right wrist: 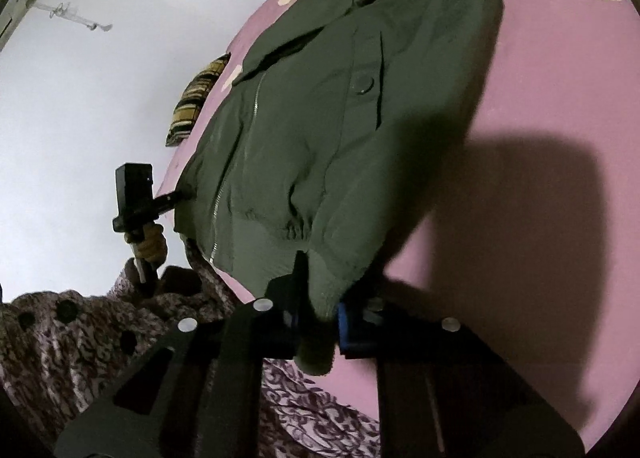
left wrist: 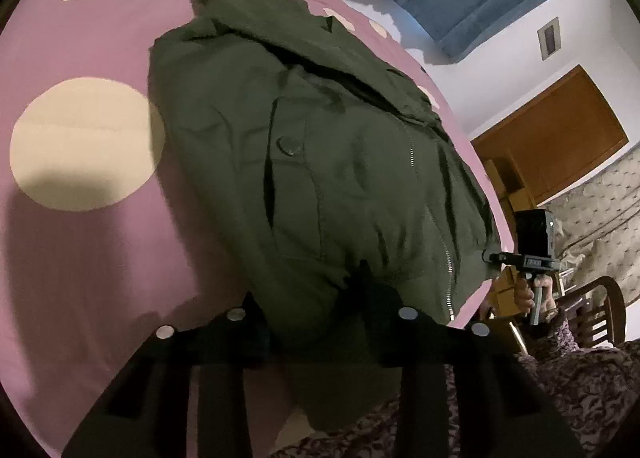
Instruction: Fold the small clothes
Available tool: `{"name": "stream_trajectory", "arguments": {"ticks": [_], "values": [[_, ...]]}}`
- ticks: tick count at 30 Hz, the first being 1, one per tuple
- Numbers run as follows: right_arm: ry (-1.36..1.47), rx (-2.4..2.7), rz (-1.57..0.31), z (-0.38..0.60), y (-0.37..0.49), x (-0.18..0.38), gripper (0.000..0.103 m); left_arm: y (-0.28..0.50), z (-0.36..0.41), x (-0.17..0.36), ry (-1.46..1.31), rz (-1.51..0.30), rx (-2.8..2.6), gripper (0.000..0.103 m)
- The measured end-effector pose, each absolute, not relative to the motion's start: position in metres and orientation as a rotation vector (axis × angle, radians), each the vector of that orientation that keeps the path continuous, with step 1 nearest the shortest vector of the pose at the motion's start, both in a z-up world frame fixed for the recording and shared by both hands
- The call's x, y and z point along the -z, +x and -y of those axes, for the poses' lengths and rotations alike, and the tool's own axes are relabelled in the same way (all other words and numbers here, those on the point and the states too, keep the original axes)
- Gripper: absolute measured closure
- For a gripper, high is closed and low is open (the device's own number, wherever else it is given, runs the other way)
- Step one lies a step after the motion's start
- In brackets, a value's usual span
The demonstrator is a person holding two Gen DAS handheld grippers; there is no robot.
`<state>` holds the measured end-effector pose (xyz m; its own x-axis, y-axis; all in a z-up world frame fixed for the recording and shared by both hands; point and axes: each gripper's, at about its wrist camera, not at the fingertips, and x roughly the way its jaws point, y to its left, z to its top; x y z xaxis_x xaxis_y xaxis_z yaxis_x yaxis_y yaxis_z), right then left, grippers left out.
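No writing is legible on the green jacket spread ahead on my bed. My left gripper and right gripper each pinch its near hem, fingertips hidden in fabric.

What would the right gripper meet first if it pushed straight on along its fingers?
The right gripper is already shut on the hem of the green jacket, so more of that jacket comes first, bunching on the pink sheet. How soon the cloth bunches is hard to judge.
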<state>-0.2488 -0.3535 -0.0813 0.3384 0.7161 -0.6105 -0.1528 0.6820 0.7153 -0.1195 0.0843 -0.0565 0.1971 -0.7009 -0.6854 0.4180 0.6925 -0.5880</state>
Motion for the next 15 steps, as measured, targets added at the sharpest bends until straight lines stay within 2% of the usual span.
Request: {"name": "stream_trajectory", "arguments": {"ticks": [3, 5, 15], "values": [[0.666, -0.64, -1.025, 0.358, -0.252, 0.069, 0.093, -0.115, -0.088, 0.049, -0.372, -1.103, 0.833, 0.081], [0.699, -0.658, -0.98, 0.362, -0.253, 0.06, 0.094, -0.108, -0.095, 0.04, -0.474, -1.081, 0.874, 0.083], [0.87, -0.729, -0.708, 0.388, -0.221, 0.007, 0.094, -0.057, -0.094, -0.017, -0.713, -0.904, 0.943, 0.085]]}}
